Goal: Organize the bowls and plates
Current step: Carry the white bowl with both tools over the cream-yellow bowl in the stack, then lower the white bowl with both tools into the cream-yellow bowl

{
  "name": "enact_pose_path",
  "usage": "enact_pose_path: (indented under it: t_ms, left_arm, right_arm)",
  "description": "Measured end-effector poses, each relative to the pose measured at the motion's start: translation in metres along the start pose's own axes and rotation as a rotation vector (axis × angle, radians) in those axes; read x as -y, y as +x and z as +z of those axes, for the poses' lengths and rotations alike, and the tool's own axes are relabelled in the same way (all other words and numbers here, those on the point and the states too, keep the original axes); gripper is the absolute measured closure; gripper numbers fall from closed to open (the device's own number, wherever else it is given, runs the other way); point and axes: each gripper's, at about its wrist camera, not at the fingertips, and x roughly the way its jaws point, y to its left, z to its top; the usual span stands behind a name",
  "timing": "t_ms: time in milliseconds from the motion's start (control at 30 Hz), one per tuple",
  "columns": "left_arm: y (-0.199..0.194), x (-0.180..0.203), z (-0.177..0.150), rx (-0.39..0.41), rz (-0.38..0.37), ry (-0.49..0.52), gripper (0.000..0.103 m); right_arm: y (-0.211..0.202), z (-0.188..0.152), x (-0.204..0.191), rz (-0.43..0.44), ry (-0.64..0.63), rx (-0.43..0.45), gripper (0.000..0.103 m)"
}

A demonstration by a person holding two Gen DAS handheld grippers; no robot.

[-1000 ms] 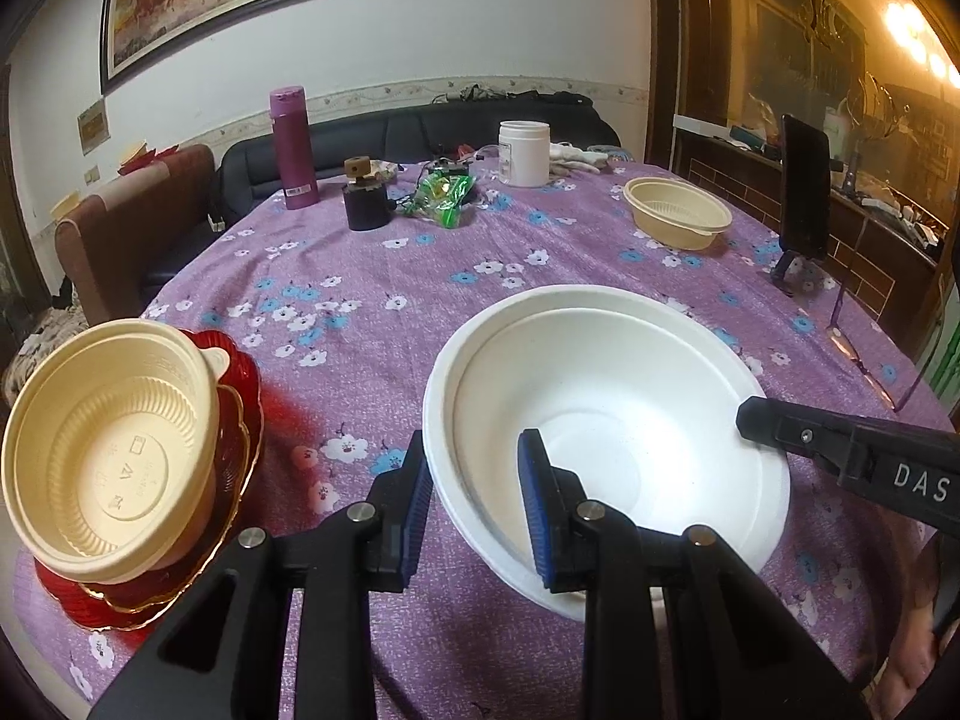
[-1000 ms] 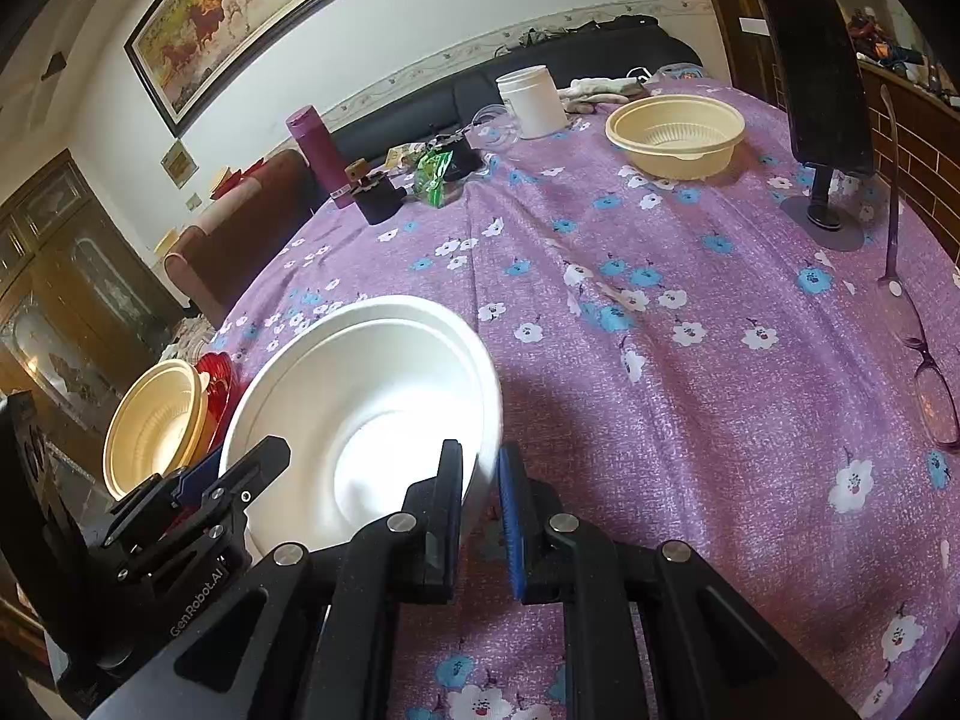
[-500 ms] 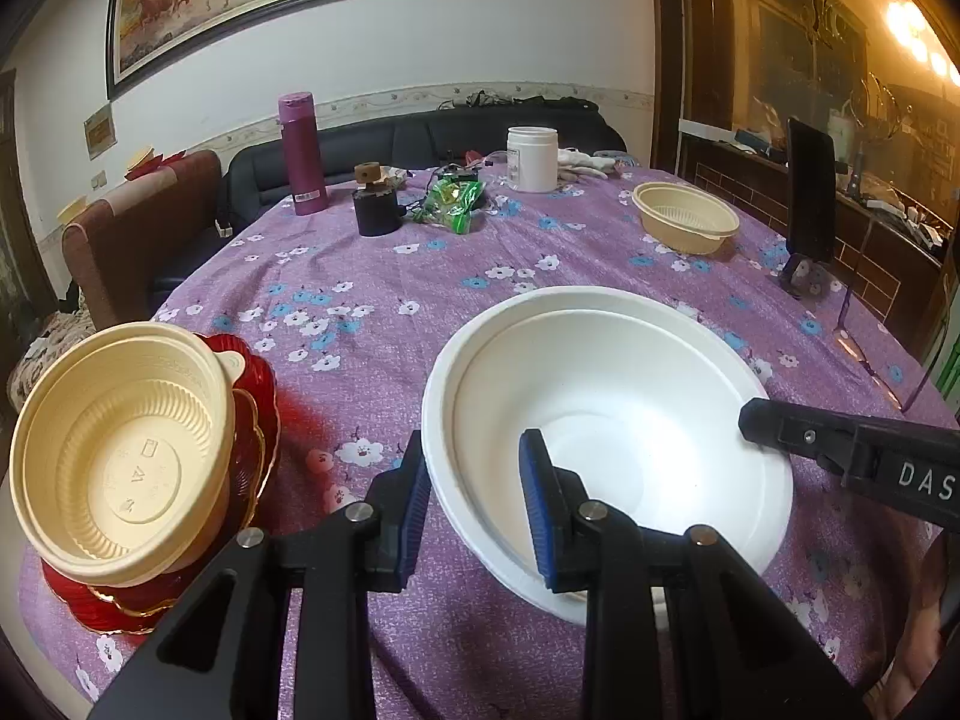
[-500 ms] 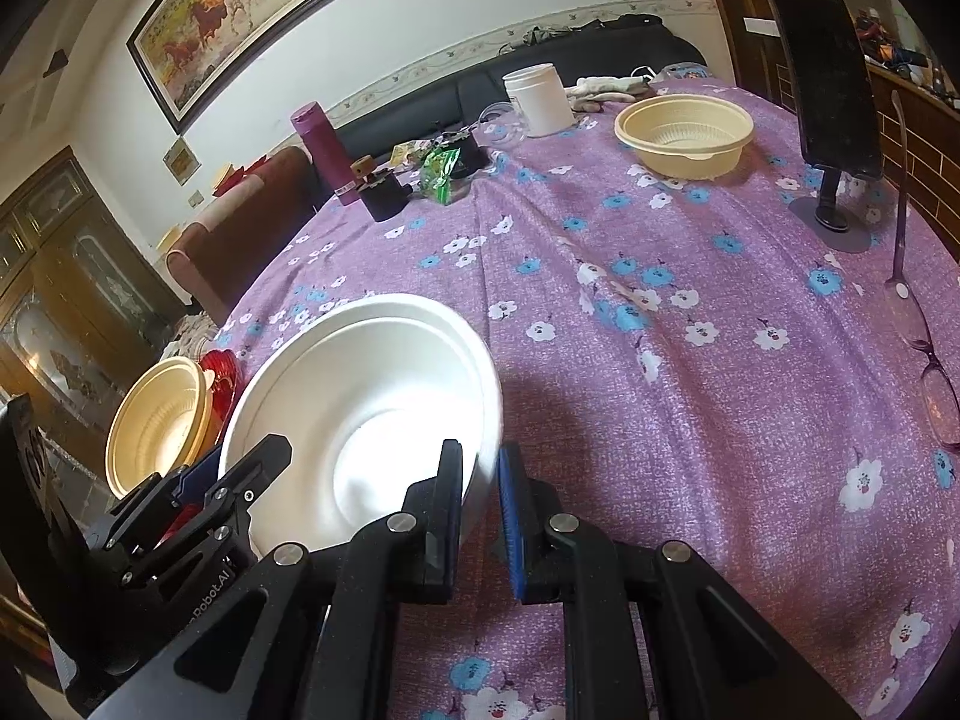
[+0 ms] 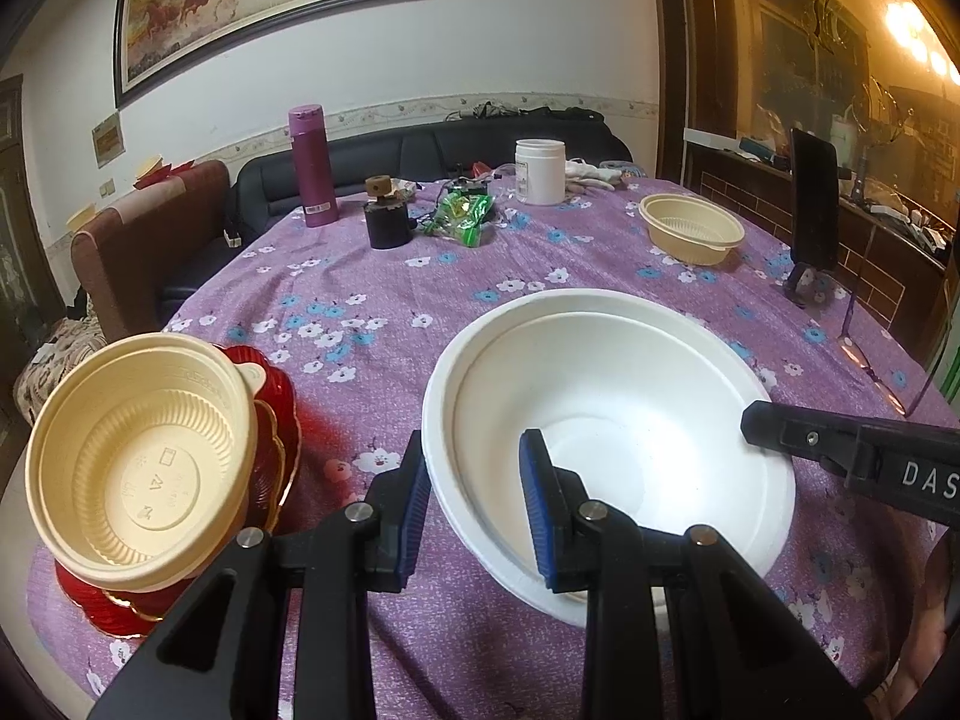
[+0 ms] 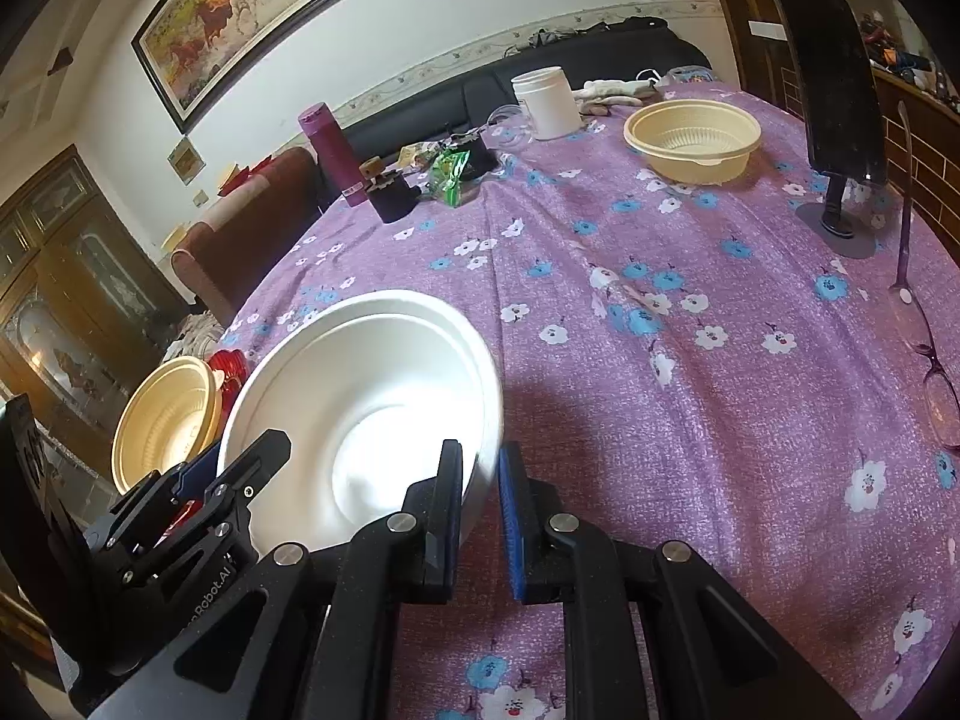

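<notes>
White moulded pulp or foam, by the look of it, is forming the big bowl (image 5: 606,438), the largest piece in play and the landmark for everything below. It is sitting near the front edge of the table (image 5: 372,300), which is wearing a purple flowered cloth, and both tools are gripping it at once.

The left gripper (image 5: 474,504) is straddling the bowl's near-left rim, one blue pad outside the wall and one inside, jaws standing narrow and pressing on the wall between them. The right gripper (image 6: 480,504) is pinching the opposite rim, jaws nearly closed on the thin wall.

Handling judgement: the bowl is looking very light, thin-walled and only moderately stiff. A hard squeeze is likely to crease or crack the rim, and a one-sided lift is likely to flex it. The rolled rim is the stiffest part, so it is the correct place to hold; the matt surface is probably giving the rubber pads good friction.

To the left of the white bowl, a cream plastic bowl (image 5: 138,468) is resting tilted on a stack of red plates (image 5: 276,420) with gilt edges. This ribbed plastic is appearing springy and tougher than the white one, though smoother under the pads. The plates are looking rigid and glossy.

Far beyond the white bowl, toward the right, a second cream bowl (image 5: 690,228) is standing upright and alone. It is probably awaiting collection.
</notes>
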Motion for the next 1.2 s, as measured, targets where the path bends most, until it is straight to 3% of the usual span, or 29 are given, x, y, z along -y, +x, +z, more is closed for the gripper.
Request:
enact_pose_path:
  t_ms: [633,1200]
  left_arm:
    - [-0.027,-0.018,0.011,0.103,0.069,-0.007,0.072]
    - [-0.059,-0.060,0.016,0.191,0.162,-0.063,0.071]
  right_arm:
    - [-0.020,0.012,-0.029,0.046,-0.048,0.045,0.089]
    - [-0.017,0.024,-0.085,0.107,-0.137,0.053,0.089]
